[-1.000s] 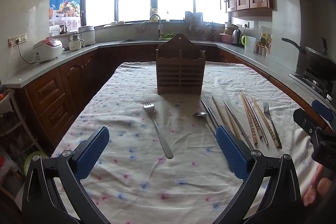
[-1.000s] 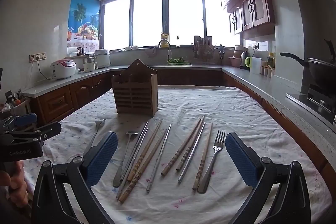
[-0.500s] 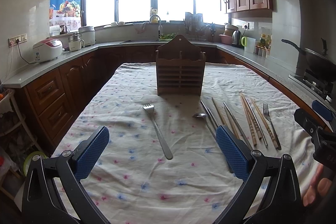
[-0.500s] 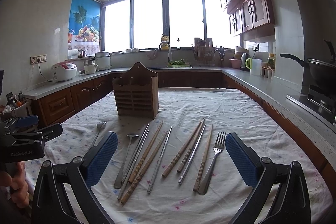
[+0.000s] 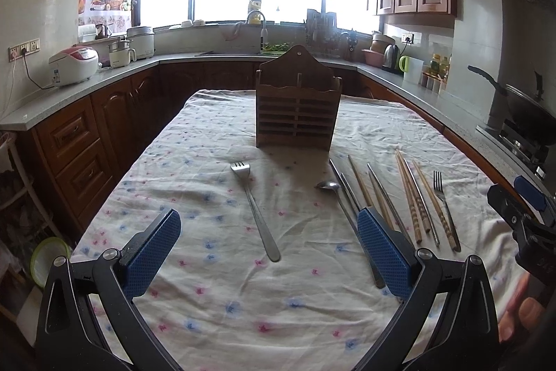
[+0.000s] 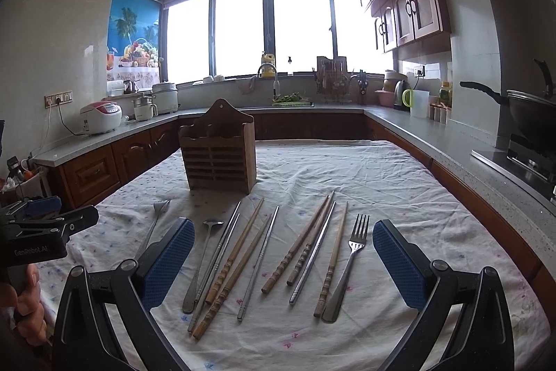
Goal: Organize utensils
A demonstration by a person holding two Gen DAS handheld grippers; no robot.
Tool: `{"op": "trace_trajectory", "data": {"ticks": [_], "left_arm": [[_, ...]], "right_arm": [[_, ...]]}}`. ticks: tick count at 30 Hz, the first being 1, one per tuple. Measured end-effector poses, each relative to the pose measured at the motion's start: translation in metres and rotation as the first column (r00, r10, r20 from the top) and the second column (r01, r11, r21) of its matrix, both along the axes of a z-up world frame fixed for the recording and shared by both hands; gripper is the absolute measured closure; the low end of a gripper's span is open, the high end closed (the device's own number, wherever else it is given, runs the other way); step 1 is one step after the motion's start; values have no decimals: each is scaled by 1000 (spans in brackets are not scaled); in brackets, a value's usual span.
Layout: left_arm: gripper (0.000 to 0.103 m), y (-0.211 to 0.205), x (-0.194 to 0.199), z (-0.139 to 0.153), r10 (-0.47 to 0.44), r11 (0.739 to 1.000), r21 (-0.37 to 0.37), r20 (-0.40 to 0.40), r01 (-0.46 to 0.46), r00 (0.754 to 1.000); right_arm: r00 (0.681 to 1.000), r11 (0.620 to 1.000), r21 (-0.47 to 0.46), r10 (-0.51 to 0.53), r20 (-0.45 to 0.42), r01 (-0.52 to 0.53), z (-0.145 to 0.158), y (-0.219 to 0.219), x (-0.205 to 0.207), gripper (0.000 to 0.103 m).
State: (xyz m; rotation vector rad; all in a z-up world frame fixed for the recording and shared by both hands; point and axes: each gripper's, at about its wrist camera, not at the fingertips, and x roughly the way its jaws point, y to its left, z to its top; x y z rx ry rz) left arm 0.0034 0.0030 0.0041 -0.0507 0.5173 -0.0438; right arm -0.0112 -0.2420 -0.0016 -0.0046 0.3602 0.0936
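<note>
Covering the kitchen table, a floral tablecloth holds scattered utensils before a wooden caddy; both tongs released: left gripper, right gripper.

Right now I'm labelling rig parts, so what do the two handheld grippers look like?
Both the left gripper and right gripper have black angular frames with silver pivot screws and jaws faced in blue textured pads. Seen from the right wrist view, the left body carries white "GenRobot.AI" lettering.
</note>
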Motion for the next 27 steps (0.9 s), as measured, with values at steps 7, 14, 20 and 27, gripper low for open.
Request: {"op": "trace_trajectory", "data": {"ticks": [7, 14, 20, 27], "left_arm": [[0, -4, 23, -4, -32, 999, -23, -74, 30, 997], [1, -11, 48, -4, -61, 998, -39, -125, 57, 990], [6, -17, 70, -4, -87, 995, -60, -168, 78, 982], [20, -24, 97, -11, -124, 990, -91, -242, 105, 962]], "right_arm": [[999, 1000, 0, -25, -42, 25, -1, -8, 10, 0], [998, 998, 57, -11, -69, 15, -1, -14, 24, 0], [994, 996, 84, -12, -105, 21, -2, -25, 41, 1], [985, 992, 123, 0, -170, 22, -4, -31, 66, 16]]}}
